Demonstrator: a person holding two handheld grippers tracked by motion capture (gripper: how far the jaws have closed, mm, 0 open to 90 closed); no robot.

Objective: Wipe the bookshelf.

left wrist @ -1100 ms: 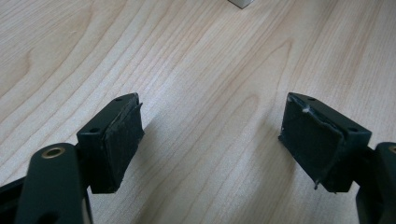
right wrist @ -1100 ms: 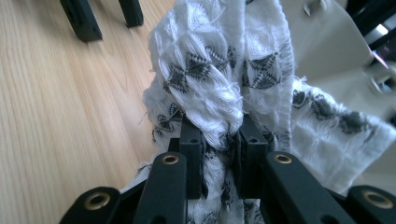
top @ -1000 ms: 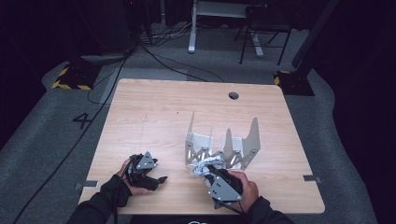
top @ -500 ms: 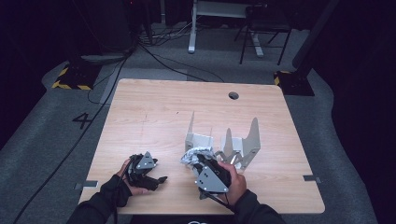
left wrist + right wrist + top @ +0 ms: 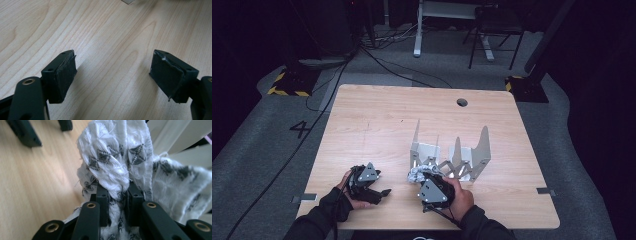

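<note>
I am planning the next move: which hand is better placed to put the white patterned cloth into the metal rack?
Right. The right gripper is shut on the white patterned cloth beside the metal rack; the left gripper is open, empty, farther away.

My right gripper (image 5: 426,176) sits at the near edge of the table (image 5: 377,120), my hand wrapped round its body, its jaws pinched on a bunched white cloth (image 5: 418,172) with dark marks. The cloth lies just at the near left corner of the rack (image 5: 452,150), a pale metal stand with upright fins, roughly mid-table and a little to my right. My left gripper (image 5: 382,190) rests low on the wood, well apart from the cloth, its jaws pointing right toward it with nothing between them. A round hole (image 5: 462,102) shows near the far edge. Beyond the table, cables (image 5: 382,65) trail across grey floor.
</note>
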